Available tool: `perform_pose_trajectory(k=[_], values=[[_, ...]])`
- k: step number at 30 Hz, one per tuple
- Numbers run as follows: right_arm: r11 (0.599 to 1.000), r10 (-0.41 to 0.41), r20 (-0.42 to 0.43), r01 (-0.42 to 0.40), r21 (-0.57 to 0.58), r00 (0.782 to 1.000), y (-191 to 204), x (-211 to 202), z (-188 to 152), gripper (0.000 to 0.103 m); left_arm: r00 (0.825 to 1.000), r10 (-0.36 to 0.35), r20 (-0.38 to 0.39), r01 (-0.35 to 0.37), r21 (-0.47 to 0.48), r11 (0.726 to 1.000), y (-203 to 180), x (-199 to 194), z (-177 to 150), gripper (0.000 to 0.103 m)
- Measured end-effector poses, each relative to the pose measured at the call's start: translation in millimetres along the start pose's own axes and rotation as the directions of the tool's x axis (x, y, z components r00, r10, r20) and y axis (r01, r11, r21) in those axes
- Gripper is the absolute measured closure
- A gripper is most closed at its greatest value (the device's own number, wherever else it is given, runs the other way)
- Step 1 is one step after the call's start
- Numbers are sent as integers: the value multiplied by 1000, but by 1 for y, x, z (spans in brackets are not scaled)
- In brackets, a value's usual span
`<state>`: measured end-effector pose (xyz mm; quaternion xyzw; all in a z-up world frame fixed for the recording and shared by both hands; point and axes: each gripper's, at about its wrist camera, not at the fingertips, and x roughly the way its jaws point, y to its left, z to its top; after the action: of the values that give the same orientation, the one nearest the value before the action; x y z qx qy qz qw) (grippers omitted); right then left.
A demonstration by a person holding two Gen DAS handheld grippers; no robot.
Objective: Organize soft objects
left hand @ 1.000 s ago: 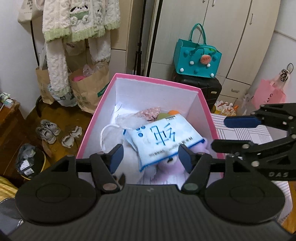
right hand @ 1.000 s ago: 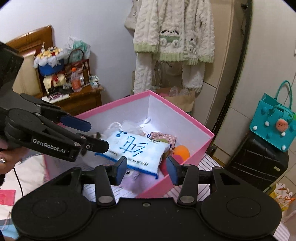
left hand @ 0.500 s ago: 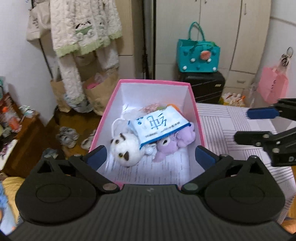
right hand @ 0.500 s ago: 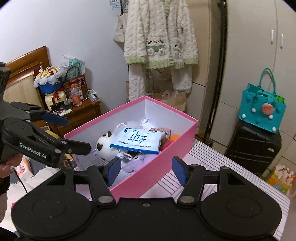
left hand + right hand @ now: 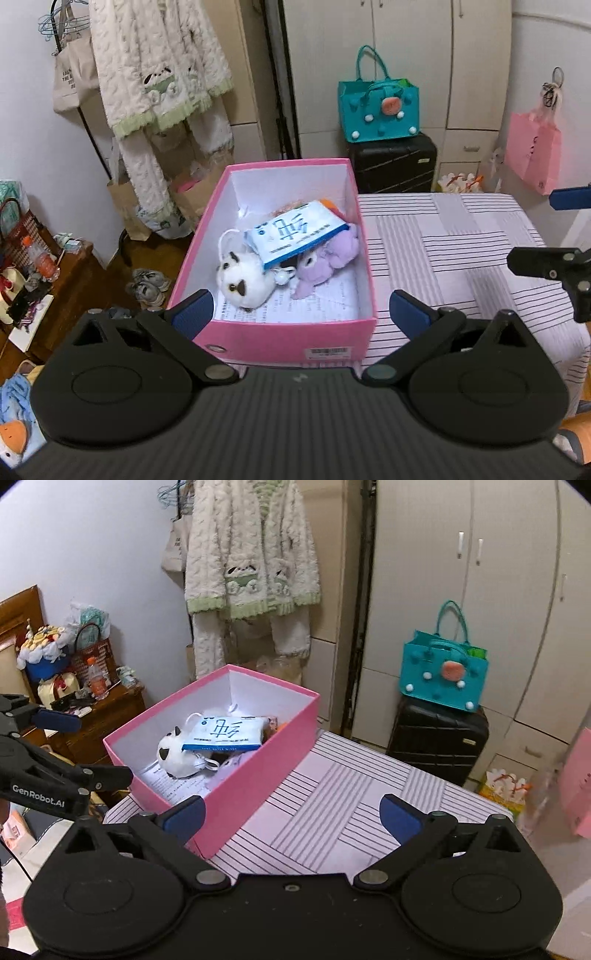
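Observation:
A pink box [image 5: 288,341] stands on the striped table's left end; it also shows in the right wrist view [image 5: 258,771]. Inside lie a white plush [image 5: 242,282], a purple plush [image 5: 328,258] and a blue-and-white tissue pack [image 5: 295,232] on top of them. The pack [image 5: 225,733] and white plush [image 5: 175,755] show in the right wrist view too. My left gripper [image 5: 301,308] is open and empty, held back in front of the box's near wall. My right gripper [image 5: 291,814] is open and empty over the striped table, right of the box.
The striped tablecloth [image 5: 454,243] spreads right of the box. A black suitcase [image 5: 437,744] with a teal bag [image 5: 443,677] stands behind the table by the wardrobe. A wooden side table [image 5: 99,716] with clutter is at the left. A pink bag [image 5: 532,155] hangs at right.
Both grippers have pulled back and up from the box and opened wide. The tissue pack stays in the box on the plush toys.

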<state>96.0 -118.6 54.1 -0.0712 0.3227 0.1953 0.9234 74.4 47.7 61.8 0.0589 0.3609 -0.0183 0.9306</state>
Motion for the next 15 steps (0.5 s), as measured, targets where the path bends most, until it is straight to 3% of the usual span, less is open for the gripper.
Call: perform_pose_trajectory(k=[7, 15], values=[[997, -66, 92, 62, 47, 994, -3, -34, -29, 1, 999, -21, 34, 21, 15, 1000, -13, -12, -14, 0], [986, -141, 82, 132, 104, 987, -1, -54, -51, 1, 998, -53, 39, 53, 1, 999, -27, -14, -27, 0]])
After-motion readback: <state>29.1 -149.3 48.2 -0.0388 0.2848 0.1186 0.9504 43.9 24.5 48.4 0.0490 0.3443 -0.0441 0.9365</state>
